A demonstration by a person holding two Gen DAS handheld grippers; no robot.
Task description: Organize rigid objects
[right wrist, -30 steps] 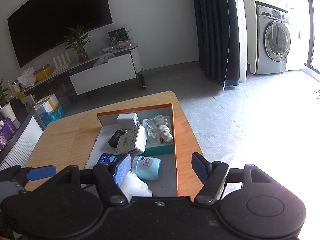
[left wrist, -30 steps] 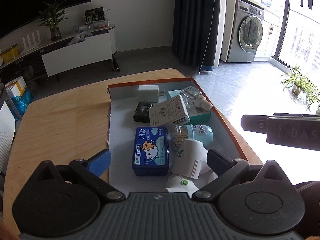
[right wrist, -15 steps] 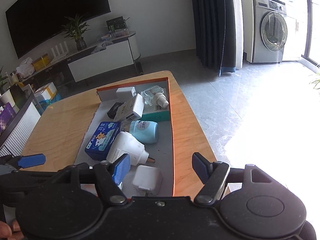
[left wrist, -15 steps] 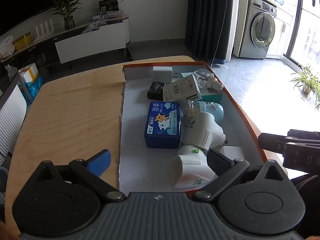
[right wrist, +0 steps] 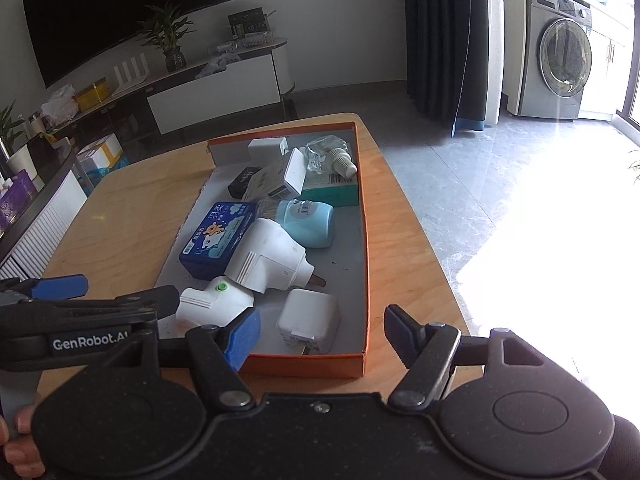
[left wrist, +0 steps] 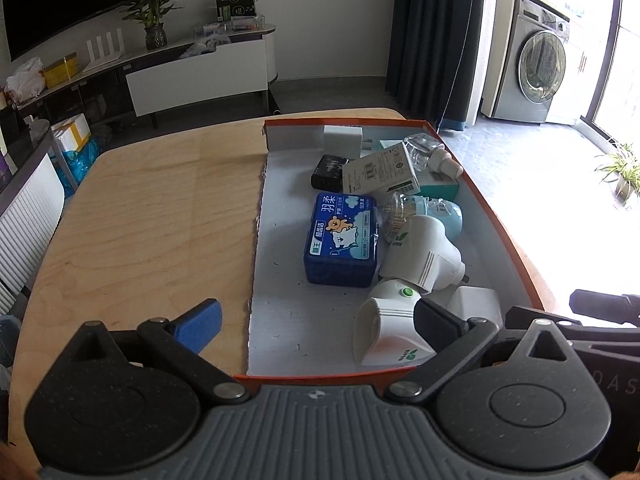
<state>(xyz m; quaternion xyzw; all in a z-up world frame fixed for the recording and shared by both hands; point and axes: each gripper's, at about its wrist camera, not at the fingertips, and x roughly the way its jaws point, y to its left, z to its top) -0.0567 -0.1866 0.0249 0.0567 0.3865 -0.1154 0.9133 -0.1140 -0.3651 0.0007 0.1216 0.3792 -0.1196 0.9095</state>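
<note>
Orange-rimmed box (right wrist: pixel 362 264) just beyond open right gripper (right wrist: pixel 322 332).

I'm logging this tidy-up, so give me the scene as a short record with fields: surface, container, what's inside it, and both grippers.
surface: wooden table
container: orange-edged box, open top
contents: blue tissue pack, light blue bottle, white plug-in device, second white device with green button, white charger cube, black item, cartons at far end
left gripper: open, empty
right gripper: open, empty, near end of box
</note>
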